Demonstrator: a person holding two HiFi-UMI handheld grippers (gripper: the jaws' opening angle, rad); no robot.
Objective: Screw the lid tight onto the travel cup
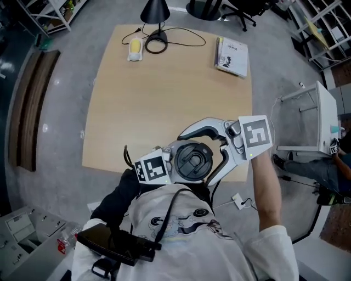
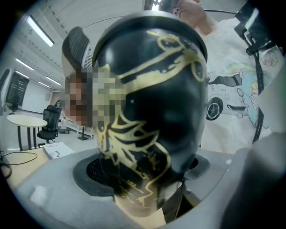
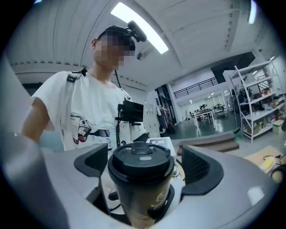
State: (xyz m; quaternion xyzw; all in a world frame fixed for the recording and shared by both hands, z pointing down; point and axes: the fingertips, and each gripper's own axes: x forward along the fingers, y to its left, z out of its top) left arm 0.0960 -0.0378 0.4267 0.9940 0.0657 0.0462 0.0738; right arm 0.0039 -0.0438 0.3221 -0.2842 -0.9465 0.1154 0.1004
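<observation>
Currently both tools are raised close to the person's chest, over the near edge of the bench (image 1: 164,93). The left hand-held gripper (image 2: 147,170) is clamped on the travel cup (image 2: 152,89). Its dark pads (image 2: 91,172) press the lower body from either side, and the black wall with gold pattern fills most of the left gripper view. The cup stands upright, clear of the bench surface, with the black lid (image 1: 192,161) seated on its rim. Whether the lid is fully tight cannot be judged. The right hand-held gripper (image 3: 145,163) is level with the lid, jaws spread wide. A gap shows between the lid's edge and each pad (image 3: 201,165), so it grips nothing. In the head view the right jaws curve around the lid from the far and near sides without touching it. Far side of the bench: a black lamp (image 1: 155,11) at the far edge, a small yellow object (image 1: 135,49) just left of its base, and a booklet (image 1: 231,56) lying flat to the right, well apart from the lamp.
</observation>
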